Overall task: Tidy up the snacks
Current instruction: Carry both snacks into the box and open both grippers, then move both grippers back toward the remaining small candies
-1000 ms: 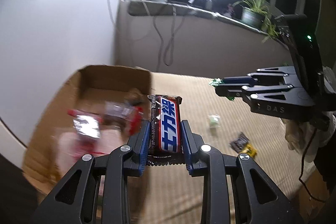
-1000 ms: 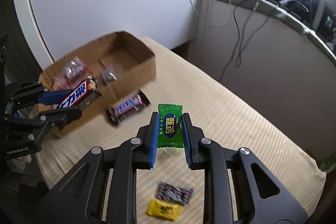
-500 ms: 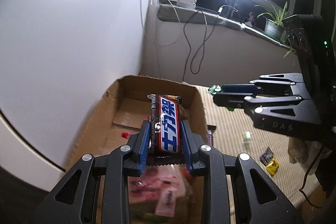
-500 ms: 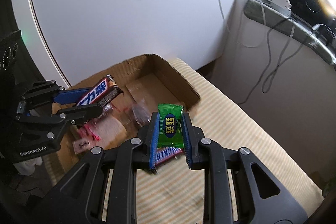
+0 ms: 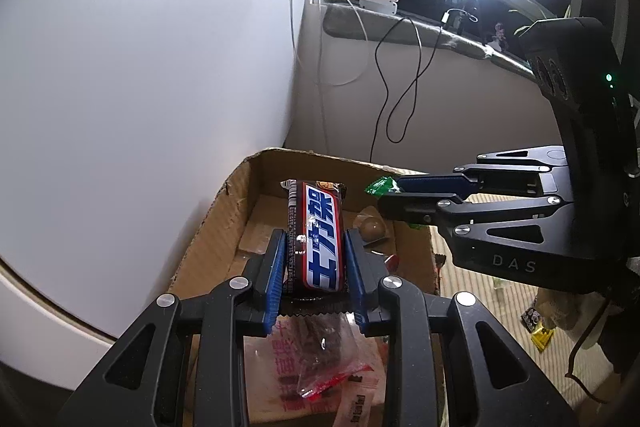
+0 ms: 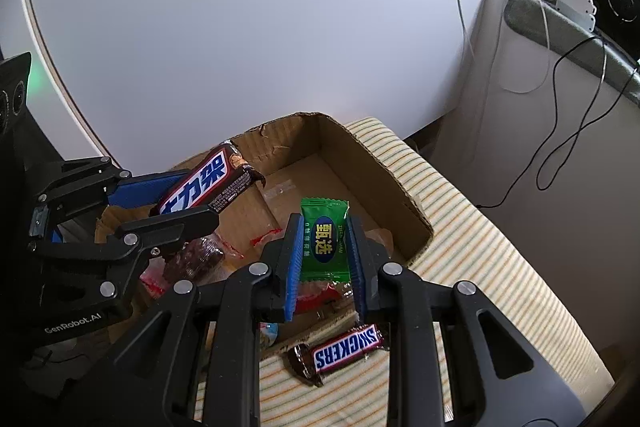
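Your left gripper (image 5: 315,269) is squeezing a chocolate bar (image 5: 318,235). The bar has a brown wrapper with big blue and white letters. It sticks out past the blue pads (image 5: 276,279) and points up and away from you. You are holding it over the cardboard box (image 5: 208,227), near the box's left wall.

Your right gripper (image 6: 323,263) is pinching a small green candy (image 6: 324,241). The candy stands up between the two pads, with its crinkly top edge showing above them. It hangs over the box too, close to the near right side. In the left view, the green candy (image 5: 380,185) peeks out at the tips of your right gripper (image 5: 390,193), just to the right of the chocolate bar.

Inside the box (image 6: 360,163) lie some snacks already. There is a clear bag with red print (image 5: 320,359) under your left gripper, and a round brown sweet (image 5: 372,227) farther back.

The box sits on a striped cloth (image 6: 460,227). One more chocolate bar (image 6: 344,349) lies on the cloth, just outside the box's near edge, under your right gripper. Two little snacks, one dark (image 5: 531,315) and one yellow (image 5: 542,337), lie far off to the right on the cloth.
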Action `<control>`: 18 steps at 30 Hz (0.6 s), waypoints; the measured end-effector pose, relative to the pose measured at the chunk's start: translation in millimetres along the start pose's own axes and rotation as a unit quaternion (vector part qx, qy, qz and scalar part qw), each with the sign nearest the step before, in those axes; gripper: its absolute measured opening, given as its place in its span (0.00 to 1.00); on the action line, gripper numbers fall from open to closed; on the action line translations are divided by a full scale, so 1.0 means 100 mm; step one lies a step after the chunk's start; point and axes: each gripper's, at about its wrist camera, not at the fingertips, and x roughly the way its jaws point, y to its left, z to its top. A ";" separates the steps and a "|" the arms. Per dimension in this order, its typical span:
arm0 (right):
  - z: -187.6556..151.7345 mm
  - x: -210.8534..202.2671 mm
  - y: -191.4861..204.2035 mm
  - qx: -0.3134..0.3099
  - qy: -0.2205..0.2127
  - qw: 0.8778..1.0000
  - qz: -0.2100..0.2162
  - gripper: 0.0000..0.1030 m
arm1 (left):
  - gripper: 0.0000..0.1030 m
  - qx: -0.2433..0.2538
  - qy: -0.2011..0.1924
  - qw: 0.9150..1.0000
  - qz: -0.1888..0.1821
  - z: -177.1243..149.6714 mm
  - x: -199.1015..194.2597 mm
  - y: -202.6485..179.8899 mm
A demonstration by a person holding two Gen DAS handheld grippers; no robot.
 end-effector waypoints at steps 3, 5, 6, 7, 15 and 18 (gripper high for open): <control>0.02 0.04 -0.03 0.002 0.001 1.000 0.002 0.22 | 0.27 0.001 0.002 1.000 0.006 0.01 0.02 0.00; 0.02 0.03 -0.04 0.005 -0.001 1.000 0.003 0.23 | 0.27 0.001 -0.001 1.000 0.012 0.02 0.02 0.00; 0.03 0.04 -0.05 0.006 -0.001 1.000 0.003 0.23 | 0.27 0.002 -0.002 1.000 0.015 0.03 0.01 0.00; 0.03 0.04 -0.06 0.008 -0.001 1.000 0.003 0.26 | 0.27 0.001 -0.004 1.000 0.018 0.04 0.01 0.00; -0.03 -0.10 -0.18 0.026 -0.019 0.999 -0.012 0.63 | 0.30 -0.003 -0.010 1.000 0.018 0.04 -0.05 0.00; -0.07 -0.17 -0.20 0.026 -0.020 0.999 -0.020 0.64 | 0.30 -0.002 -0.011 1.000 0.015 0.03 -0.08 -0.03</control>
